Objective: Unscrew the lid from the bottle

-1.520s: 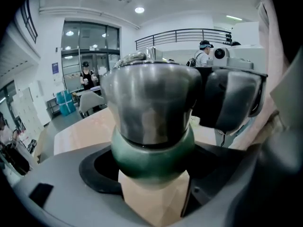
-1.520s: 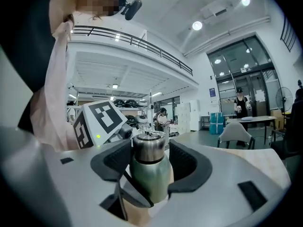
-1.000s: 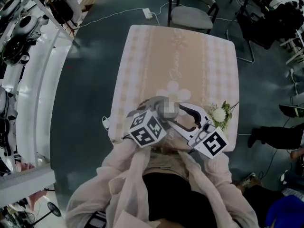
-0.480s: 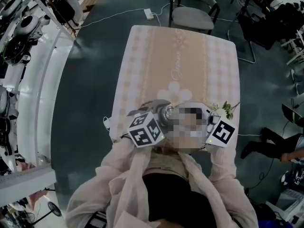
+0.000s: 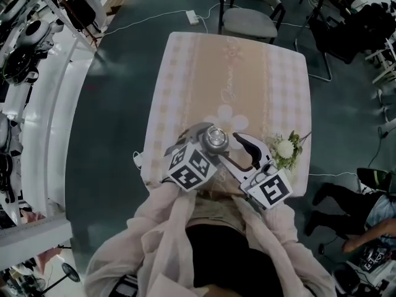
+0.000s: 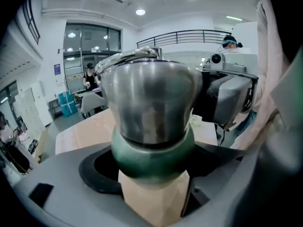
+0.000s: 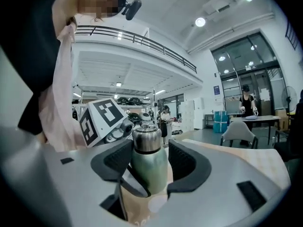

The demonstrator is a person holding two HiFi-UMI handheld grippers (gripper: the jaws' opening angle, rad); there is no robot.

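Here's the green bottle with a brushed steel screw lid, sitting at the near end of the beige checked cloth-covered counter. The left gripper has it clamped round the green body, just under the steel lid. The bottle fills that gripper's view, its jaws hugging it from both sides. No view shows whether its base rests on the cloth.

Over to the right gripper: its jaws have just been opening, and they stand wide. The bottle lines up between them, but daylight shows by the right pad and neither pad is pressing. From the head view the lid sits just beside those dark jaws, not inside a grip.

So this looks like the reset between turns: the lid is on, the seam closed, and the free gripper is lining up for a fresh bite. The next move calls for sliding the jaws level around the steel lid, above the seam, squeezing firmly because smooth metal may slip, then twisting while the left gripper keeps the body from spinning.

Any writing? No brand or label shows on the bottle. The cube carries only black-and-white square markers, and the cloth's faint script is too pale to read.
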